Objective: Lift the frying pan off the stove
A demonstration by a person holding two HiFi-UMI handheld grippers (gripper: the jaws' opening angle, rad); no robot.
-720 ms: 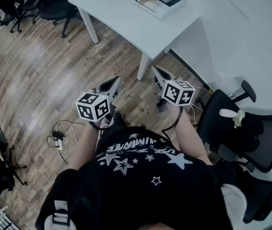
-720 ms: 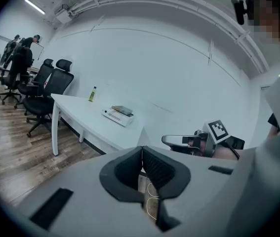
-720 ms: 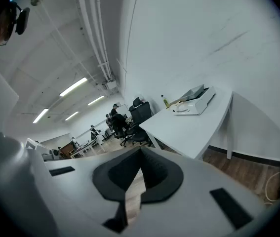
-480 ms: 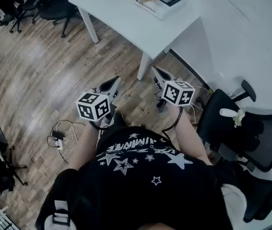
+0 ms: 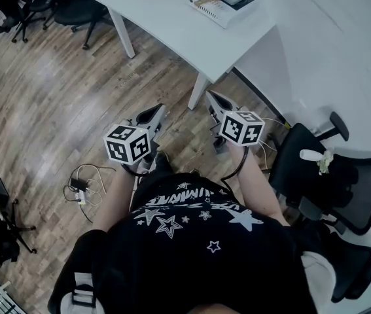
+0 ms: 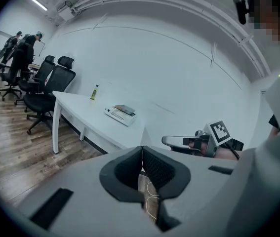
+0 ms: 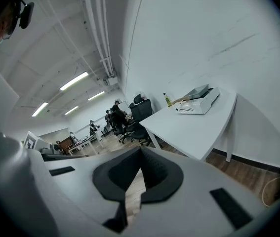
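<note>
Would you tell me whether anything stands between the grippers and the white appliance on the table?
Nothing visible does: only wooden floor and tabletop lie between the shut left gripper, the shut right gripper and the white appliance.

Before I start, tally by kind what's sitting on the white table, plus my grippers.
Grippers: 2, the left gripper and the right gripper, both shut and empty
White box appliance: 1
Bottle: 1
Total: 4
</note>
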